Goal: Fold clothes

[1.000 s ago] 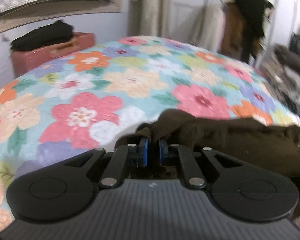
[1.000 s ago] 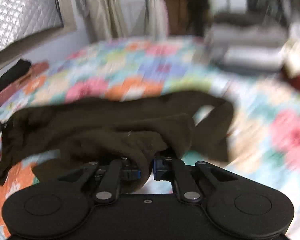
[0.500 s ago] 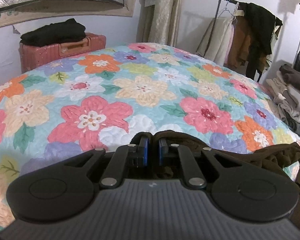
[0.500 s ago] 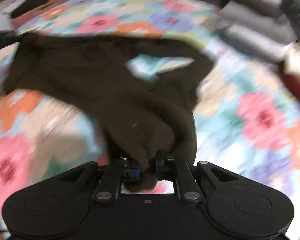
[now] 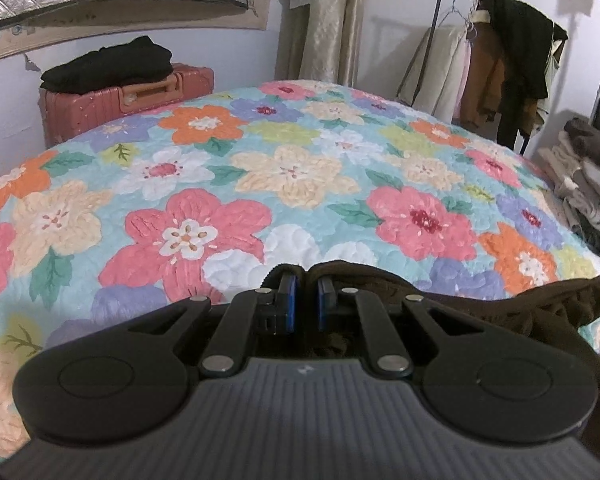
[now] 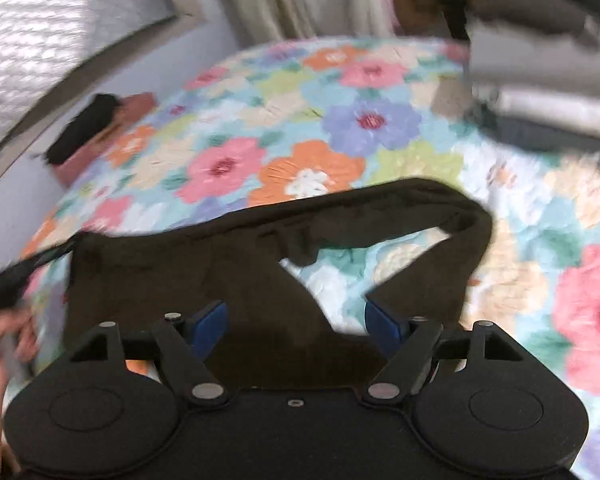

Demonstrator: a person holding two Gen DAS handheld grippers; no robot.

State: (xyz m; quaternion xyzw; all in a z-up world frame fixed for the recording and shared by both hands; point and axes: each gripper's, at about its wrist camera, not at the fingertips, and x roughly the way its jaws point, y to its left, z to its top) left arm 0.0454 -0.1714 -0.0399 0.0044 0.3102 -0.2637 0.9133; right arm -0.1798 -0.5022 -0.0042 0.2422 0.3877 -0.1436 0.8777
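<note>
Left gripper [image 5: 305, 300]: blue pads pressed together, pinching a corner of the brown garment [image 6: 228, 264]; cloth bunches over the pad tips and trails off toward 3 o'clock.

Brown garment: knit, soft and limp, probably light; it lies spread on the floral bed [image 5: 228, 184] in the right wrist view, one sleeve [image 6: 452, 224] looping toward 2 o'clock. It likely drapes and sags wherever unsupported. Best held at hems, corners or sleeve ends.

Right gripper [image 6: 296, 322]: pads spread wide, holding nothing, poised over the garment's near edge at 6 o'clock.
</note>
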